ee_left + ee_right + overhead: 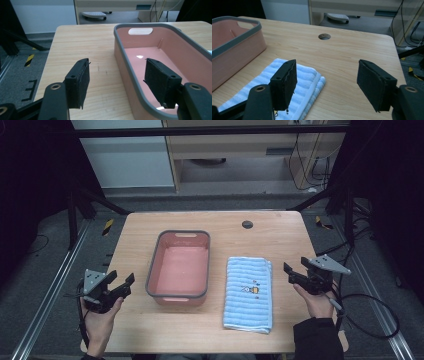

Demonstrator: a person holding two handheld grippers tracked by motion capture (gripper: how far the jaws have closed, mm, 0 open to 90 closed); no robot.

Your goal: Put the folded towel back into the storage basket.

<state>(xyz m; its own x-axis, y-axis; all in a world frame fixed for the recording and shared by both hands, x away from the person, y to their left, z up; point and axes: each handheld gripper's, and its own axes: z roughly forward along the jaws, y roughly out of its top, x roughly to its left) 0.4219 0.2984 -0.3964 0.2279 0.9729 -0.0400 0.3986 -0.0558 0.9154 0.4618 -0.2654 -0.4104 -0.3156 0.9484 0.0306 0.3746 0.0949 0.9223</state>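
A pink tub with a grey rim [152,265] stands empty in the middle of the wooden table [260,240]. To its right lies a folded blue-and-white striped towel [248,292] with a small picture on it. My left gripper [125,284] hovers at the table's left edge, beside the tub's near left corner, open and empty; the tub's rim [130,72] runs between its jaws in the left gripper view. My right gripper [290,272] is held right of the towel, open, nothing between its pads. The towel's far corner [309,75] shows behind its left jaw.
A round cable hole [247,224] sits near the table's far edge. Black frame bars and cables [370,315] flank the table on both sides. Bare wood lies in front of the tub and right of the towel [342,62].
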